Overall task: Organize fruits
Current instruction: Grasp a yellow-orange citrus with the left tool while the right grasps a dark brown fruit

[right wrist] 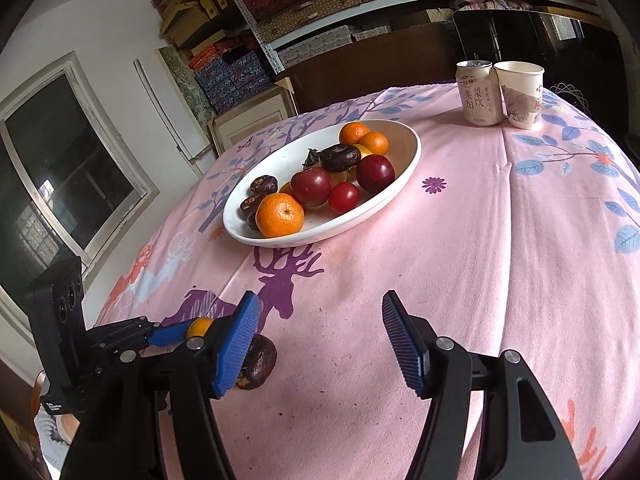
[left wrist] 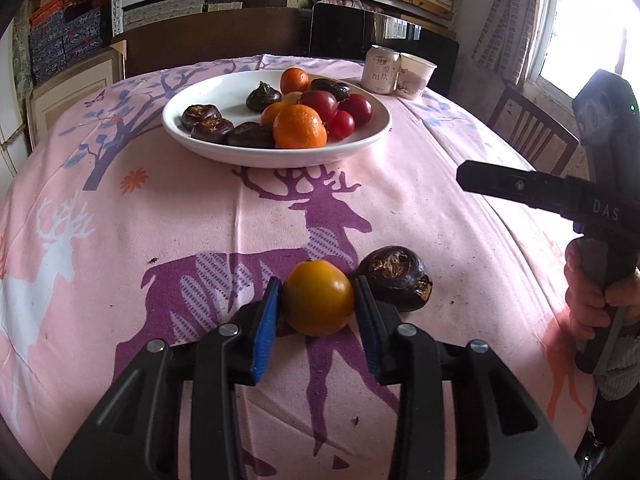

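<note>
We had the left gripper (left wrist: 316, 304) clamped on a yellow-orange fruit (left wrist: 318, 298) resting on the pink cloth (left wrist: 400, 216), a dark water chestnut (left wrist: 396, 278) just beside it. Our right gripper (right wrist: 320, 344) hung open and empty nearby. The white plate (left wrist: 208, 96) of fruit sat farther back

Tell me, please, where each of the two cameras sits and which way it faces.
Left wrist: on the left gripper, angled down across the table; its blue pads clamp an orange fruit; the person's hand holds the right gripper at right.
Right wrist: on the right gripper, jaws open and holding nothing, facing the plate.
Shared: plate, can, paper cup, water chestnut.
</note>
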A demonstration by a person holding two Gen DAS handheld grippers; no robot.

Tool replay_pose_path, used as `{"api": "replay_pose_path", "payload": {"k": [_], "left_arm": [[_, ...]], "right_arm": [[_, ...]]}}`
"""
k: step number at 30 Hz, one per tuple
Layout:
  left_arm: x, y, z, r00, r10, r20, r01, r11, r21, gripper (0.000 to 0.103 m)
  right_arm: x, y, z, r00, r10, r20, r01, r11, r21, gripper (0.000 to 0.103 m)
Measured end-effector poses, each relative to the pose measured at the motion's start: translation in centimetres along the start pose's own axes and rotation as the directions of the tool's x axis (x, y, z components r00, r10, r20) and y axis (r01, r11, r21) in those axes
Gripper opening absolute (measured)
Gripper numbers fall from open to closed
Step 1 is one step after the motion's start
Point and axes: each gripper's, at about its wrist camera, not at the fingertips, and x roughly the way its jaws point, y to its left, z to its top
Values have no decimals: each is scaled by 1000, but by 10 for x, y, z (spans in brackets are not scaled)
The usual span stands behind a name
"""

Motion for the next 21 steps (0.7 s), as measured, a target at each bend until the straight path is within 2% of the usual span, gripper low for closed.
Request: {"api": "replay_pose_path", "payload": {"k": [2, 5, 6, 10, 18, 19, 20, 21], "left_arm": [[-5, 13, 1, 999, 33, 18, -32, 999, -44, 36], [-4, 35, 2, 996, 90, 6, -88, 989, -123, 36], [-4, 40, 2, 997, 81, 4, -80, 987, -142, 36], [-3, 37, 2, 995, 96, 4, -95, 988, -126, 36], [4, 34, 1, 996, 81, -24, -83, 989, -121, 36], [5, 33, 0, 996, 82, -30, -85, 990, -116, 36], [6, 33, 0, 996, 85, -33, -88, 990, -112, 36], [6, 33, 0, 996, 84, -33, -88, 990, -112, 36]], "right_arm": [[3, 7, -3, 1000, 5, -16, -6, 999, -34, 65], [12, 22, -10, 998, 8, -56, -14, 995, -103, 65], [15, 28, -14, 998, 4, -69, -13, 991, -131, 65], [28, 53, -26, 992, -7, -123, -21, 973, -229, 65], [44, 69, -35, 981, -65, -181, 13, 962, -274, 65], [44, 70, -36, 981, -72, -180, 19, 959, -282, 60], [45, 70, -36, 981, -82, -178, 29, 958, -286, 48], [44, 70, -36, 981, -78, -176, 25, 958, -284, 43]]}}
